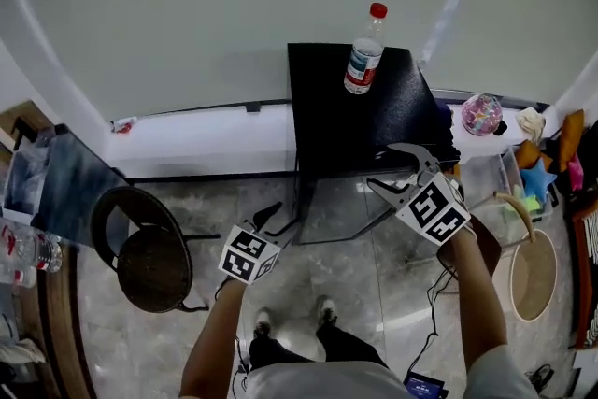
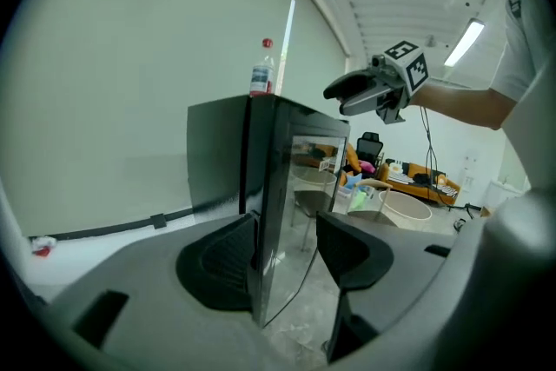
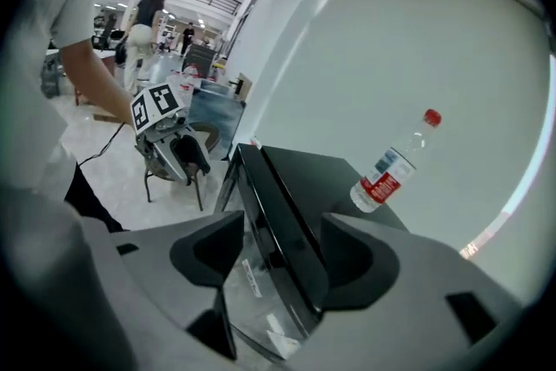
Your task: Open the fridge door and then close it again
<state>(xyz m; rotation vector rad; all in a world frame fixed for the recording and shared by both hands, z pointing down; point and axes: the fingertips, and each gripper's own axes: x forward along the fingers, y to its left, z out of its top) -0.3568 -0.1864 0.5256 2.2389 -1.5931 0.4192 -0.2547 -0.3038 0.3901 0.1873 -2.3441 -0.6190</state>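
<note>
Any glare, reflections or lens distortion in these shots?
Head view: the wall bends at the edges. Left gripper view: fisheye with black corners, the glossy fridge door shows reflections. Right gripper view: same fisheye, fridge sharp.

Left claw, jaws apart, right claw, jaws apart, both forearms outstretched

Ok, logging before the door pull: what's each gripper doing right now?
Left gripper: open, holding nothing.
Right gripper: open, holding nothing.
</note>
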